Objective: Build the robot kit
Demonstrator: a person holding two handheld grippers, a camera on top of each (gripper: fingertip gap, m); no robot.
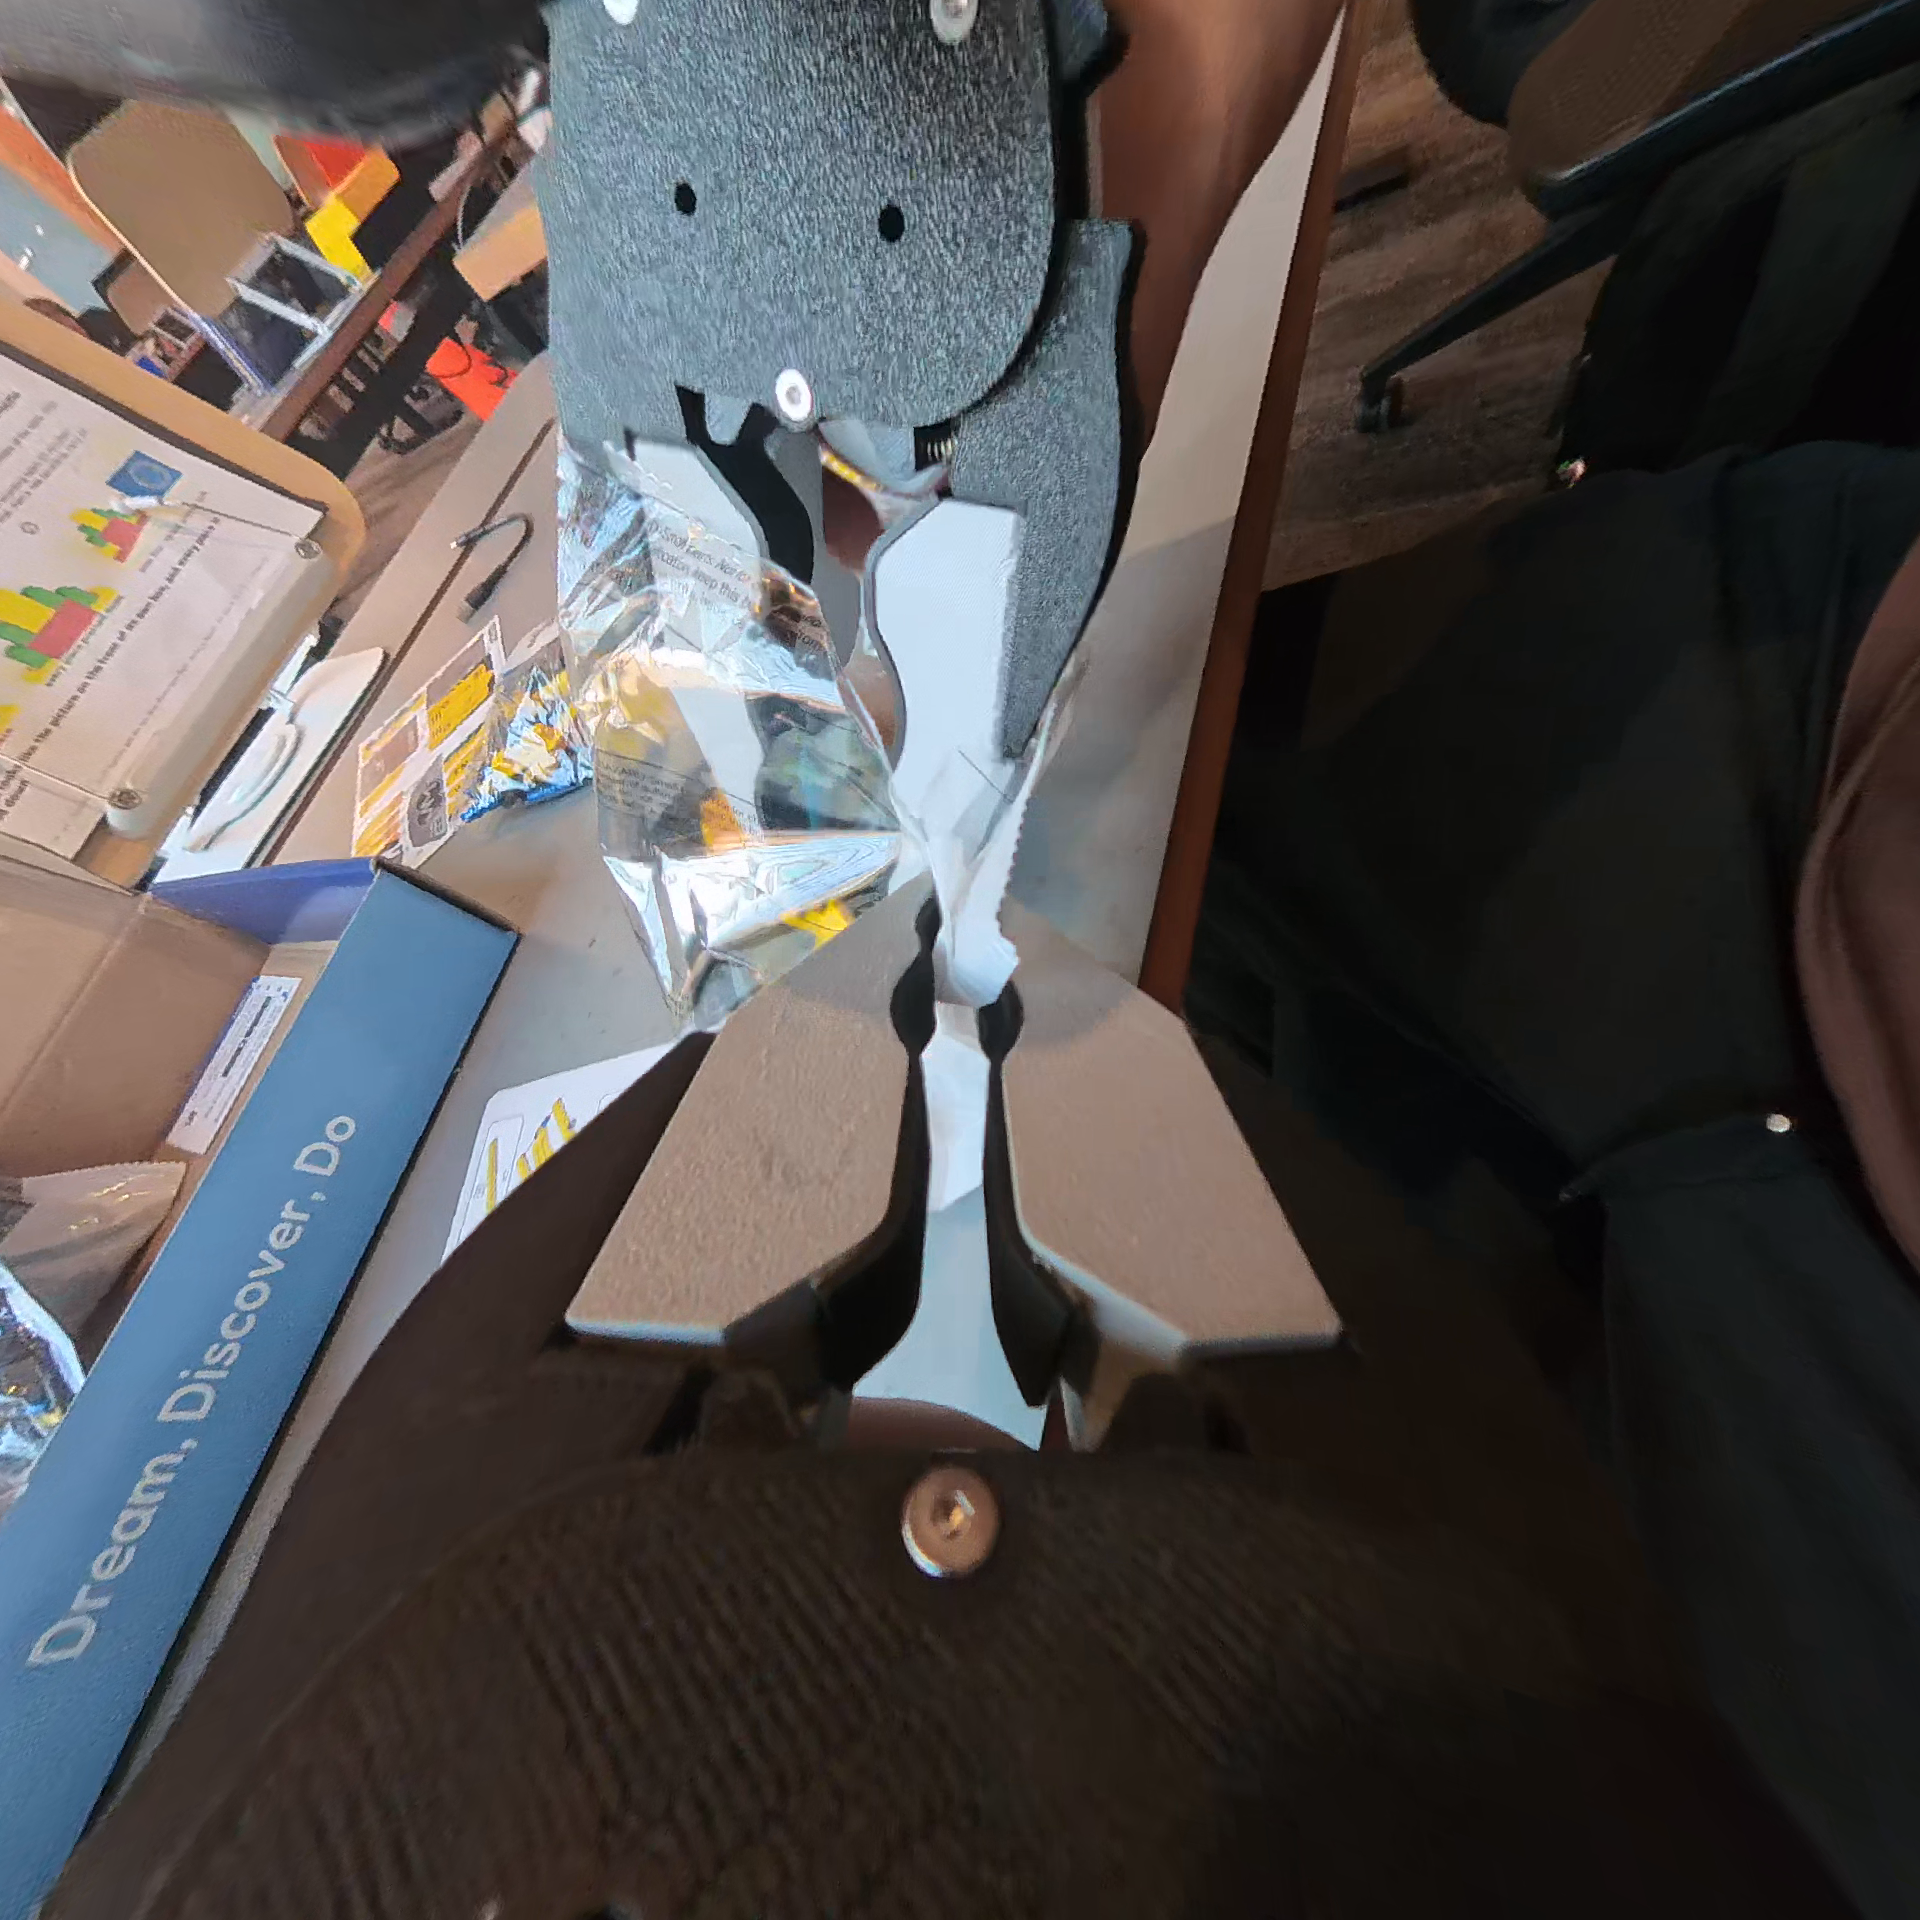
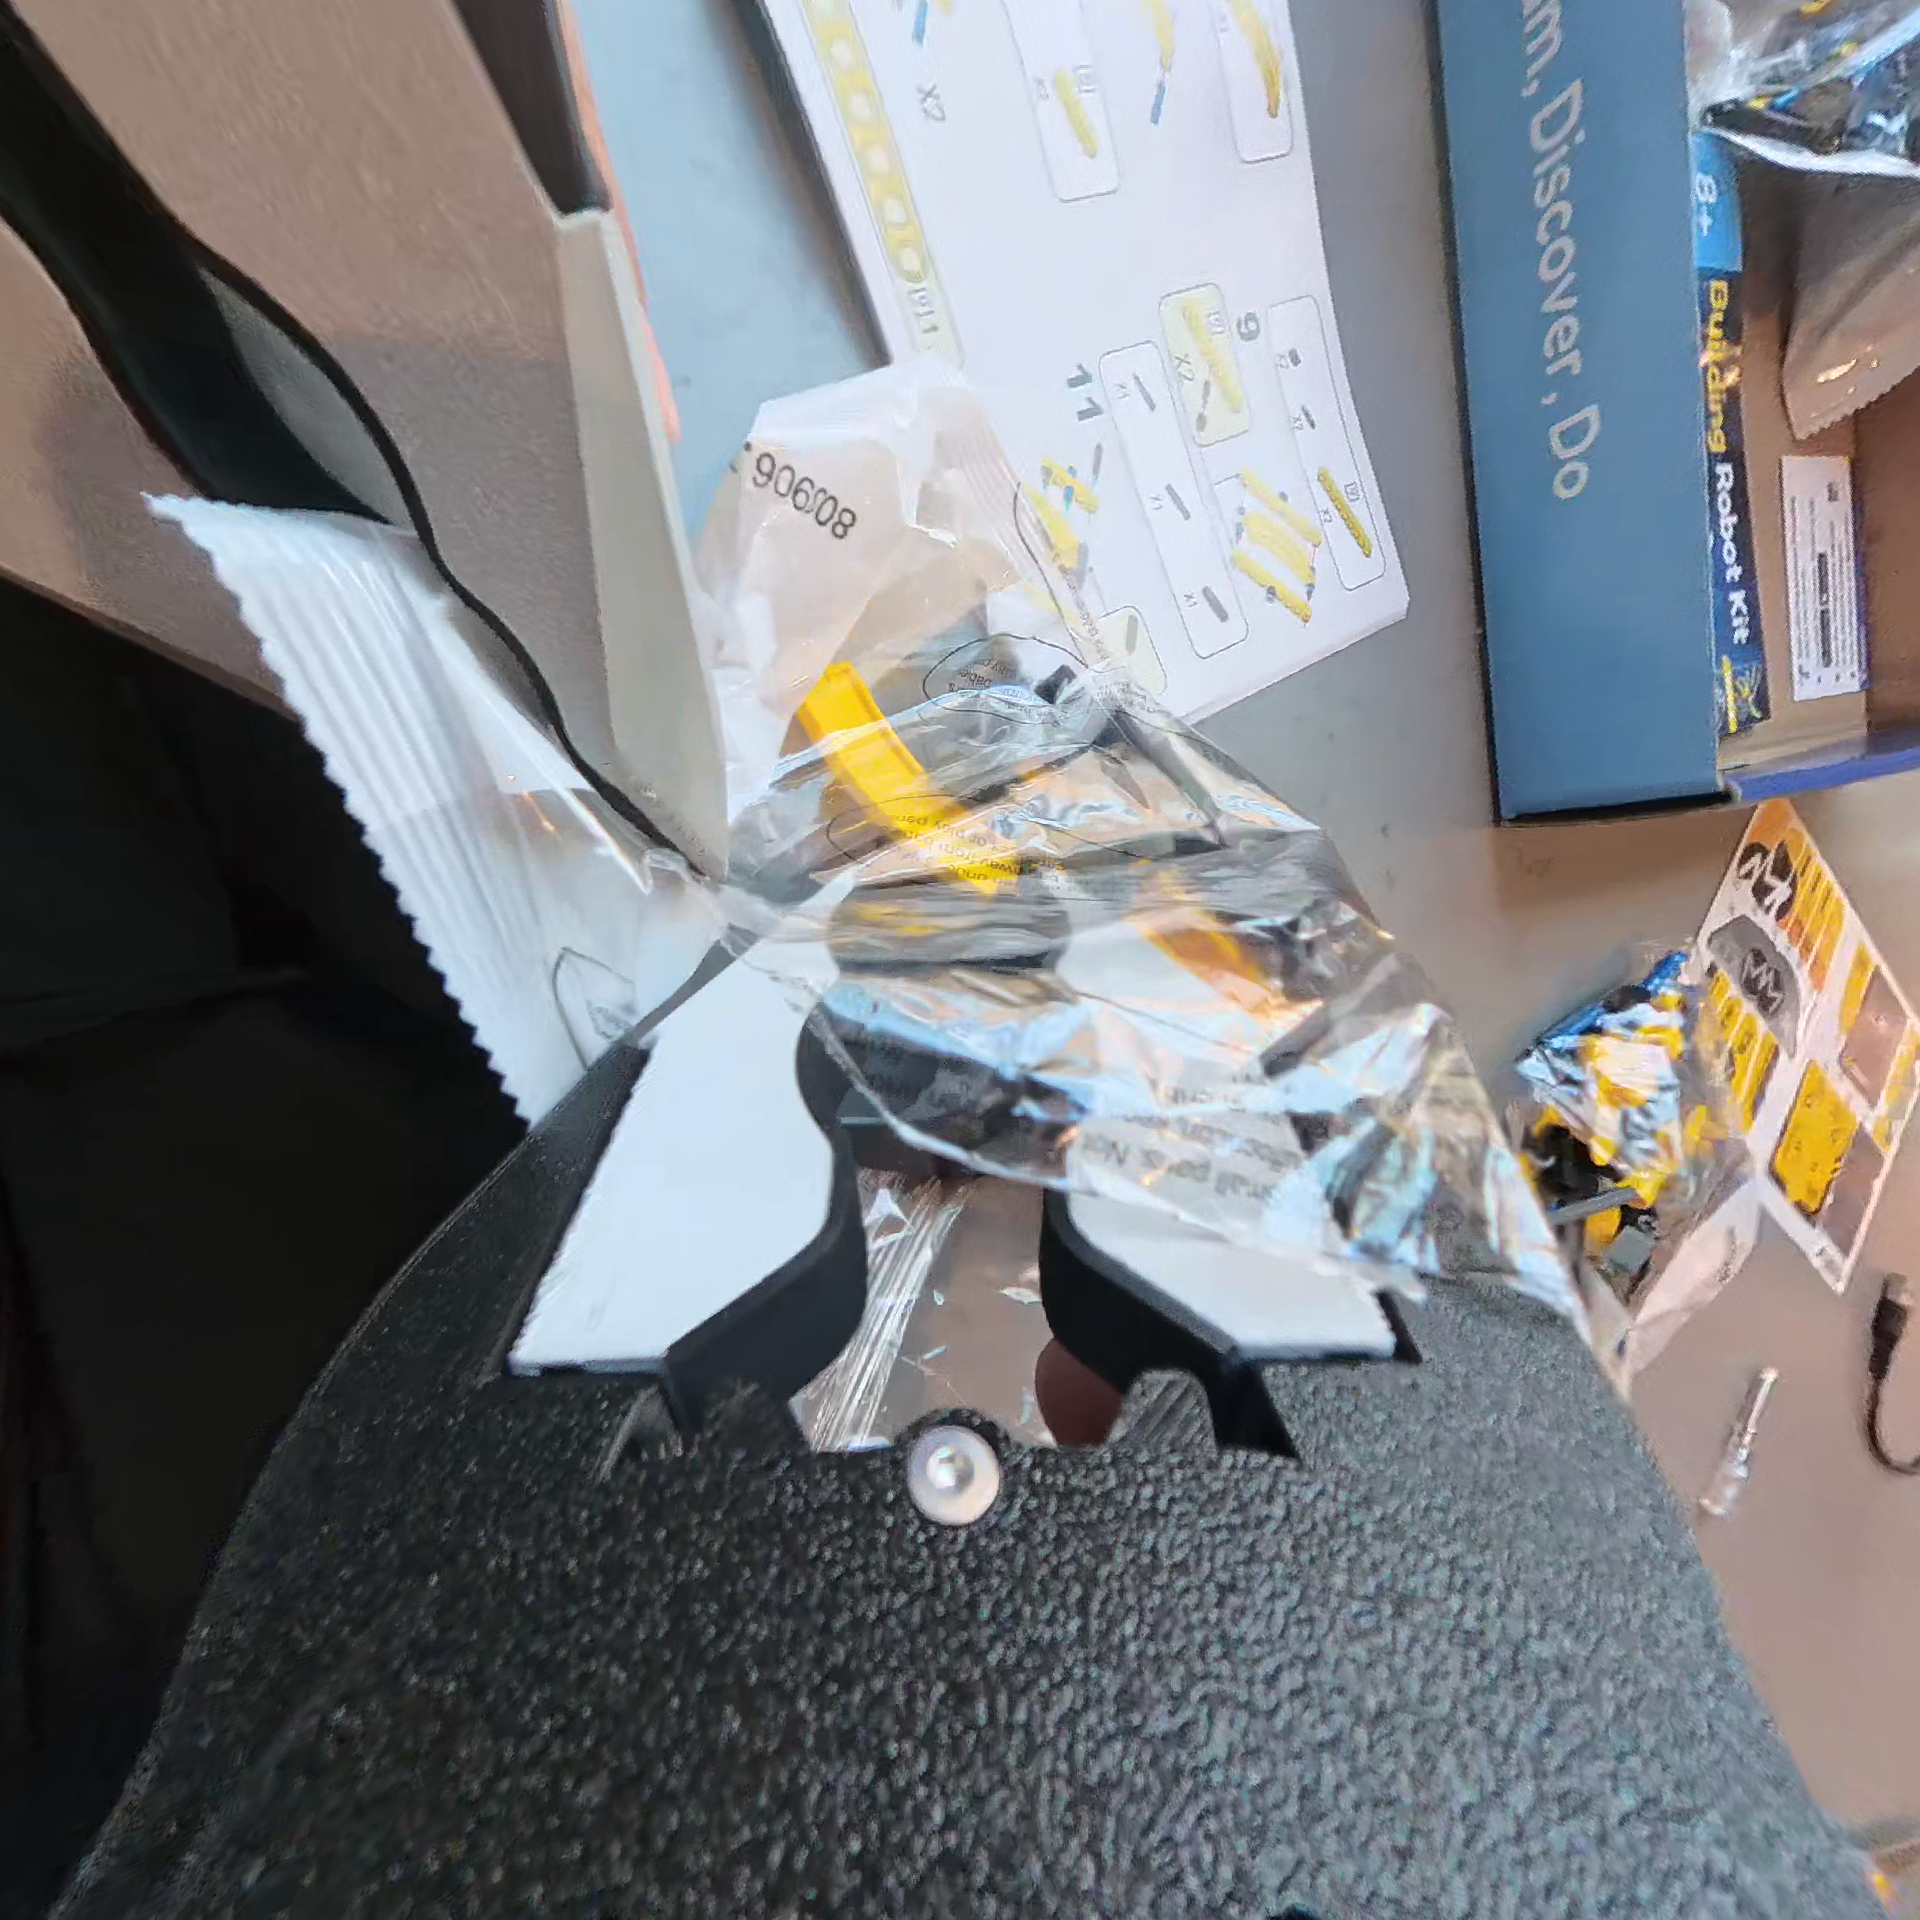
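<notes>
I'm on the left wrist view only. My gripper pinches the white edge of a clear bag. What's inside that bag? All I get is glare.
Observer: The right wrist view shows a yellow curved plastic piece inside the clear bag, with some dark parts beside it.
Operator: Is the right gripper really holding the bag?
Observer: Yes. The right gripper has crinkled film caught between its fingers; its jaws stand nearly closed on it.
Operator: What lies under the bag on the table?
Observer: An instruction sheet with yellow part drawings lies flat beyond it, beside a blue box.
</notes>
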